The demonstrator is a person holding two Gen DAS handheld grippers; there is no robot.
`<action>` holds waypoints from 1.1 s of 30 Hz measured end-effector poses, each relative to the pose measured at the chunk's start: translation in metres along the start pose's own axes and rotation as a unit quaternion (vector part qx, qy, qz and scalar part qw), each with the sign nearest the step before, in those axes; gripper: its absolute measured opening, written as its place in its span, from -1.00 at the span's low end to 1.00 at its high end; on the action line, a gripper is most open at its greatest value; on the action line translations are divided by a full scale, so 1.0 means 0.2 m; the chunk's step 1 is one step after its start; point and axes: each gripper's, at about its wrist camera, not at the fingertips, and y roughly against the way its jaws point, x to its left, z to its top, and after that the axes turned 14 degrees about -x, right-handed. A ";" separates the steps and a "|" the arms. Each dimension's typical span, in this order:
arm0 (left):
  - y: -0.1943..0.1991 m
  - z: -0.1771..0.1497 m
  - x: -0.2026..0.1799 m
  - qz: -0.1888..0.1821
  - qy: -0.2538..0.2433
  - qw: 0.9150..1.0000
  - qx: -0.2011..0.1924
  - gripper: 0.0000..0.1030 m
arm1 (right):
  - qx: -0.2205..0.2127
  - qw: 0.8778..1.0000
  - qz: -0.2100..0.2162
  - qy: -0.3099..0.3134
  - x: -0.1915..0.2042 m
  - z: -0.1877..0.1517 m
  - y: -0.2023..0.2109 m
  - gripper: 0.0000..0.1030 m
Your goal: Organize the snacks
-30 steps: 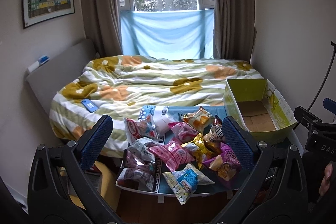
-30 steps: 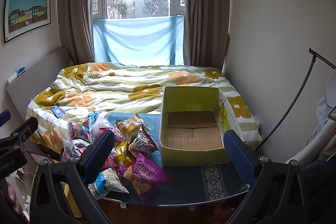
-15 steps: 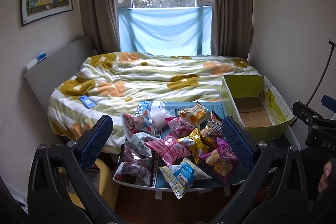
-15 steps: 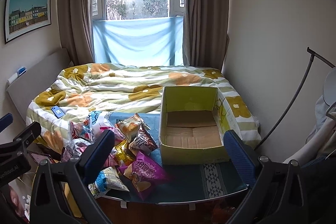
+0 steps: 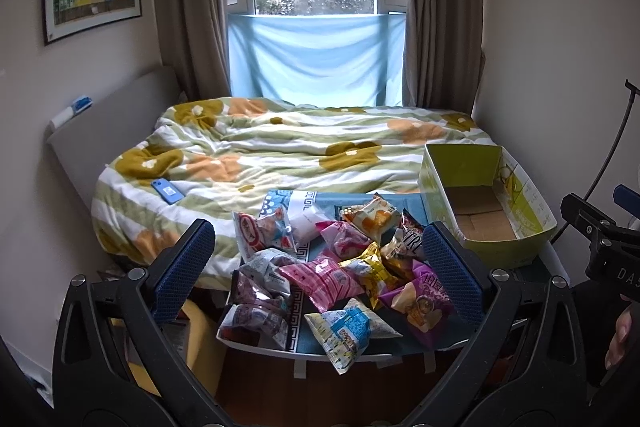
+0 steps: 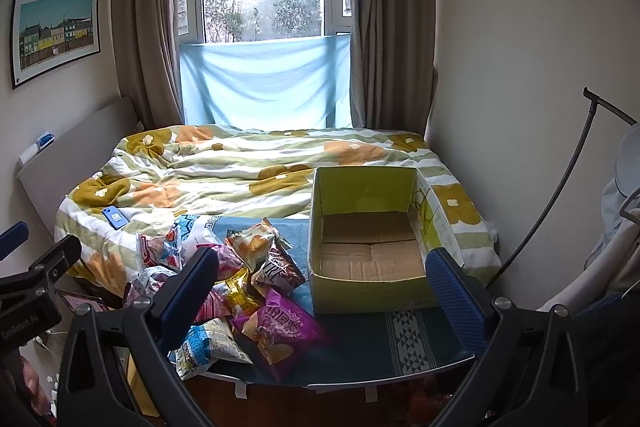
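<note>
A pile of snack bags lies on a small table (image 5: 404,345) with a blue patterned cloth at the foot of the bed: a pink bag (image 5: 326,277), a gold bag (image 5: 374,273), a purple chip bag (image 5: 420,303) (image 6: 280,331), a blue-white bag (image 5: 346,331) and others. An empty green cardboard box (image 5: 486,209) (image 6: 368,235) stands on the table's right end. My left gripper (image 5: 318,267) is open and empty, held back from the pile. My right gripper (image 6: 322,287) is open and empty, facing the box and the pile's right edge.
A bed with a flowered quilt (image 5: 280,151) lies behind the table, with a blue phone (image 5: 168,191) on it. Walls close in on both sides. A black lamp arm (image 6: 560,187) stands at the right. The other gripper shows at each view's edge.
Both views have pulled back and risen slightly; the table and snacks sit a little lower and farther in the left wrist view. Both grippers stay open and nothing on the table has moved.
</note>
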 end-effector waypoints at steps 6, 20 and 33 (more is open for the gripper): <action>0.01 0.00 0.00 -0.002 0.001 1.000 -0.003 0.99 | -0.005 1.000 -0.004 -0.002 0.00 0.00 0.03 0.99; 0.02 0.01 0.00 -0.006 0.005 1.000 -0.002 0.99 | -0.006 1.000 -0.005 -0.002 -0.01 0.01 0.04 0.99; 0.03 0.01 0.01 -0.012 0.007 1.000 -0.003 0.99 | -0.009 1.000 -0.006 -0.003 -0.02 0.03 0.06 0.99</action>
